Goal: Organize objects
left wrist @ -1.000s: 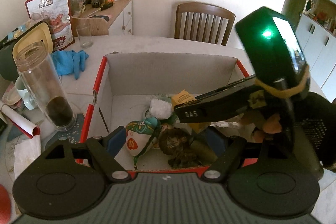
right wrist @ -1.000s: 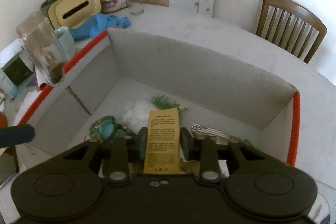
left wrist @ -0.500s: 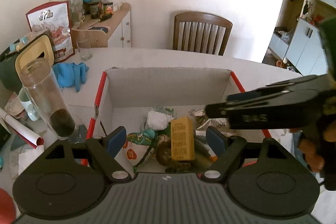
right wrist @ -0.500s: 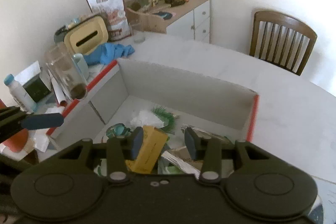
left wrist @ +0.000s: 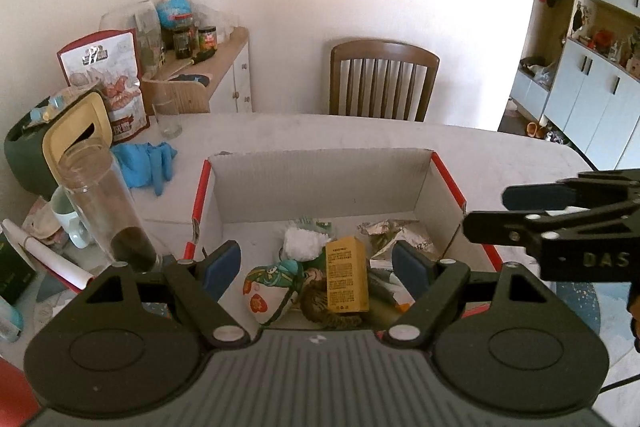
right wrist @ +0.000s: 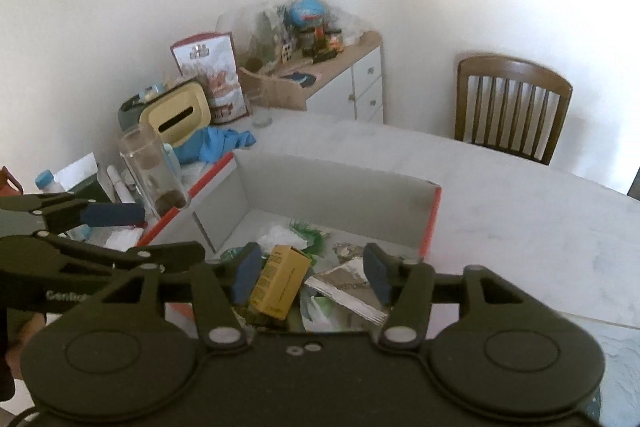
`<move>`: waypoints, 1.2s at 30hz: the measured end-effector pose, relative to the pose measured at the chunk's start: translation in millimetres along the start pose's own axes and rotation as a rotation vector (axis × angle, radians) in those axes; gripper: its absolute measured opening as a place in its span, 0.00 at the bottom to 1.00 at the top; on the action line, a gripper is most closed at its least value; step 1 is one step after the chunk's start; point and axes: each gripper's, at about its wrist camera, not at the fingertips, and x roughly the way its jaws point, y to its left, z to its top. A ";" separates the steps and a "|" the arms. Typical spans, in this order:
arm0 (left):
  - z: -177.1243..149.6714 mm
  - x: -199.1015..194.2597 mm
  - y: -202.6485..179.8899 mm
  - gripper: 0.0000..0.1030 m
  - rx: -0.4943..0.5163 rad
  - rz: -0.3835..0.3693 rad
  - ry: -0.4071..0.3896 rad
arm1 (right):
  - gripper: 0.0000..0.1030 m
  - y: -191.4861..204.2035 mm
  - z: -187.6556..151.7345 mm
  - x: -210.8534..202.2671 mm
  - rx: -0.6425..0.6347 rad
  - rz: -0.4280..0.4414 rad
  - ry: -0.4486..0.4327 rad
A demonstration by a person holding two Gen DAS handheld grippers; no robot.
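A cardboard box [left wrist: 320, 175] with red edges sits on the white table and holds a yellow carton [left wrist: 346, 273], a white fluffy ball [left wrist: 302, 243], a green-and-white pouch [left wrist: 268, 287] and foil packets [left wrist: 396, 233]. My left gripper [left wrist: 318, 269] hovers open above the box's near side, nothing between its blue pads. My right gripper [right wrist: 312, 275] is above the box too, its jaws opening. The yellow carton [right wrist: 282, 281] lies loose in the box below them, untouched. The right gripper [left wrist: 520, 209] also shows at the right edge of the left wrist view.
Left of the box stand a tall glass jar [left wrist: 106, 211] with dark contents, a mug [left wrist: 70, 223], a blue cloth [left wrist: 146, 163], a yellow-lidded bin [left wrist: 76, 131] and a snack bag [left wrist: 106, 83]. A wooden chair [left wrist: 382, 83] and a cabinet [left wrist: 232, 75] stand beyond the table.
My right gripper let go of the yellow carton, which now lies in the box. It has lifted and pulled back to the right with its jaws wider. The left gripper rose slightly.
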 end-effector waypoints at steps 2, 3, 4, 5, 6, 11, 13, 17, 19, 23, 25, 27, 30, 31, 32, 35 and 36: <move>-0.1 -2.8 0.1 0.81 -0.004 -0.002 -0.003 | 0.56 0.6 -3.2 -7.2 0.003 -0.005 -0.014; 0.0 -3.4 0.7 0.81 -0.008 -0.001 -0.004 | 0.59 0.9 -4.9 -10.8 0.005 -0.007 -0.022; -0.1 -4.6 1.3 0.81 -0.014 -0.002 -0.005 | 0.60 1.3 -6.4 -14.3 0.006 -0.011 -0.031; 0.1 -5.2 2.3 0.81 -0.020 -0.006 -0.006 | 0.62 1.5 -7.8 -17.4 0.010 -0.016 -0.041; 0.4 -5.4 3.4 0.81 -0.027 -0.007 -0.007 | 0.64 1.5 -9.2 -20.5 0.015 -0.017 -0.050; -0.9 -9.5 5.1 0.87 -0.044 0.002 -0.014 | 0.73 2.1 -15.2 -30.9 0.021 -0.026 -0.076; -1.6 -11.3 4.6 0.98 -0.043 0.007 -0.019 | 0.79 3.1 -17.7 -34.1 0.019 -0.036 -0.087; -2.6 -15.7 2.9 1.00 -0.044 0.000 -0.027 | 0.88 4.2 -22.0 -38.5 0.034 -0.031 -0.098; -3.7 -17.1 1.7 1.00 -0.042 -0.001 -0.027 | 0.95 5.4 -25.6 -42.2 0.039 -0.030 -0.112; -6.6 -20.5 -2.4 1.00 -0.031 -0.013 -0.027 | 0.99 9.7 -31.3 -48.5 0.031 -0.040 -0.136; -8.3 -22.8 -5.1 1.00 -0.023 -0.010 -0.029 | 0.99 10.3 -34.8 -52.9 0.037 -0.037 -0.147; -10.1 -25.9 -7.5 1.00 -0.021 -0.012 -0.032 | 0.99 10.5 -38.1 -56.2 0.045 -0.038 -0.157; -11.8 -29.2 -10.0 1.00 -0.021 -0.018 -0.038 | 0.99 11.1 -41.5 -60.2 0.051 -0.046 -0.168; -11.9 -29.8 -10.7 1.00 -0.019 -0.018 -0.039 | 0.99 11.2 -42.8 -61.9 0.055 -0.047 -0.171; -12.2 -30.5 -11.7 1.00 -0.016 -0.017 -0.041 | 0.99 10.8 -43.4 -63.1 0.059 -0.048 -0.173; -13.2 -31.3 -14.2 1.00 -0.007 -0.006 -0.047 | 0.99 10.0 -45.0 -65.6 0.063 -0.057 -0.178; -13.4 -31.0 -15.0 1.00 -0.005 -0.003 -0.047 | 0.99 9.5 -45.3 -66.1 0.063 -0.060 -0.177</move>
